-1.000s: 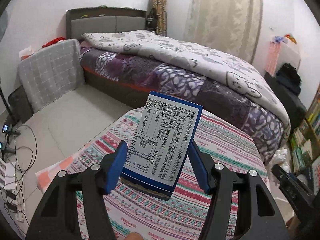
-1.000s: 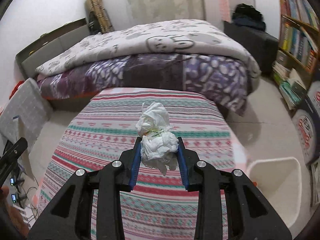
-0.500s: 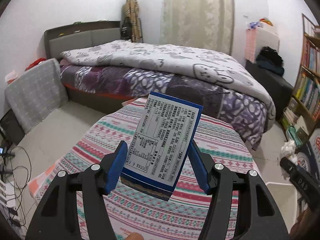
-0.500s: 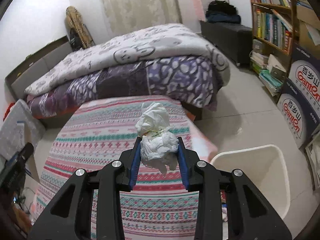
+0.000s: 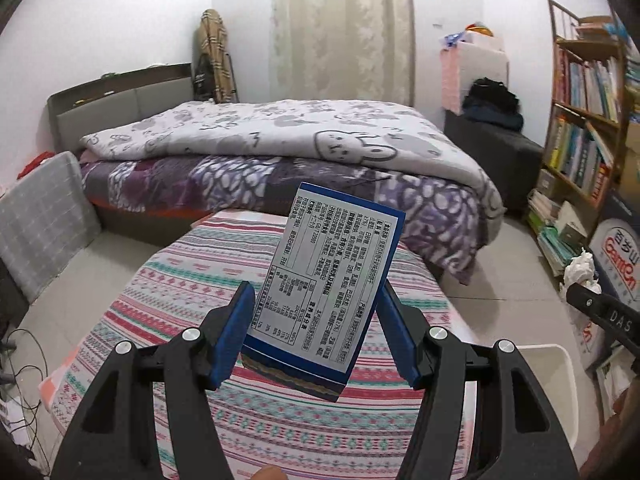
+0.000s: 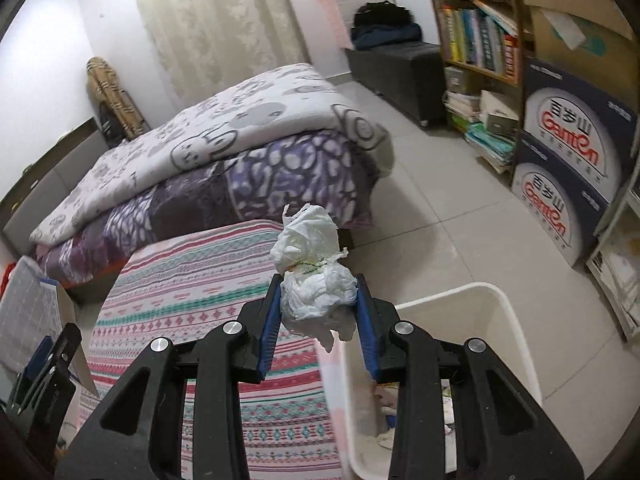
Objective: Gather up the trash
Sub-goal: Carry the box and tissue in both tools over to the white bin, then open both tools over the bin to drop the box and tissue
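Note:
My left gripper (image 5: 316,332) is shut on a blue-and-white printed carton (image 5: 328,284) and holds it above the striped tablecloth (image 5: 192,280). My right gripper (image 6: 318,316) is shut on a crumpled white tissue wad (image 6: 314,276), held in the air over the near left rim of the white trash bin (image 6: 500,320). The bin holds some scraps at its bottom. The bin also shows in the left wrist view (image 5: 560,384), at the right, with the right gripper and its tissue (image 5: 580,268) above it.
A bed with a grey-and-purple duvet (image 5: 280,148) stands behind the table. A bookshelf (image 6: 472,28) and stacked Ganten boxes (image 6: 568,184) line the right wall. Tiled floor (image 6: 432,208) lies between bed and shelf. Cables (image 5: 16,352) lie on the floor at left.
Both grippers have swung to the right with their loads still held. The right gripper with the tissue now hangs at the bin's edge, and the bin is larger in view.

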Motion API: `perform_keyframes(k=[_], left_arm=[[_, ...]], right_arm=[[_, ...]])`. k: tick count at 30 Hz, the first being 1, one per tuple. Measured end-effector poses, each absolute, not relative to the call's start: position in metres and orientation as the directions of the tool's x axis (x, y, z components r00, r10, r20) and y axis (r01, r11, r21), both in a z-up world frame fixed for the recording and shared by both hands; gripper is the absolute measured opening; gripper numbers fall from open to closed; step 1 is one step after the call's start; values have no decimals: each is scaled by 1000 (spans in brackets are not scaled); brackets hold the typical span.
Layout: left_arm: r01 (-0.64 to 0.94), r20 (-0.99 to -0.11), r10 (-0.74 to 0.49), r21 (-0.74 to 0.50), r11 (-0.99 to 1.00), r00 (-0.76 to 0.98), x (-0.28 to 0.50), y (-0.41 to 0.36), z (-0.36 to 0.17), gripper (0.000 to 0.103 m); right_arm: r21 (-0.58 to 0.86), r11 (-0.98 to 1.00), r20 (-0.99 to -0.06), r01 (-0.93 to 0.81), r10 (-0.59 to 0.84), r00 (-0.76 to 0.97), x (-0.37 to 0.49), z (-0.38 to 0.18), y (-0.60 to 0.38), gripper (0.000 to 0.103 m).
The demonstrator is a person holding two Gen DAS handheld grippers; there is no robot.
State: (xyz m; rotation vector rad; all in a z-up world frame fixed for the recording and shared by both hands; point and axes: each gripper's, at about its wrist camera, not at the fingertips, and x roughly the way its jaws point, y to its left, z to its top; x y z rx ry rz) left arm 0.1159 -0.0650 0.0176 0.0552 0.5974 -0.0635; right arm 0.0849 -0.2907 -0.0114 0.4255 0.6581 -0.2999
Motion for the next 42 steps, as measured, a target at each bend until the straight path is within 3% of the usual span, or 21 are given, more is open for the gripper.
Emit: perform_keyframes(k=[11,13,16,23,28,30,32,42], left_arm=[[244,-594,-172,42,969,786,93,-131,5,61],[292,-615,-218,20,956,758,89,-145,0,61],[352,-652,-273,-11,936,708,85,-165,-10,61],[449,-679,-325,8,894,658,70,-211,-28,62],[523,-705,-398,-44,851,588,67,-241,-36,63],[554,-711,-431,-70,830,556,65,-250,-38,72],[564,-704,-443,-74,823,555,61,-253,-37,87],[509,-658,-361,41,860,661,31,-235,-22,93]], right_arm=[[268,818,-670,509,-222,709,55,-16,-341,39],[271,799,-667,537,-247,703,48,-15,-352,63],[266,765,-656,587,-302,691,36,-13,-365,76],[290,704,-658,648,-345,669,15,-15,-398,83],[288,683,-653,672,-373,659,2,-17,-416,90],[281,673,-646,684,-394,654,-5,-16,-423,91],[274,669,-637,691,-412,652,-10,-15,-427,92],[153,712,-547,686,-517,658,-47,12,-410,96]])
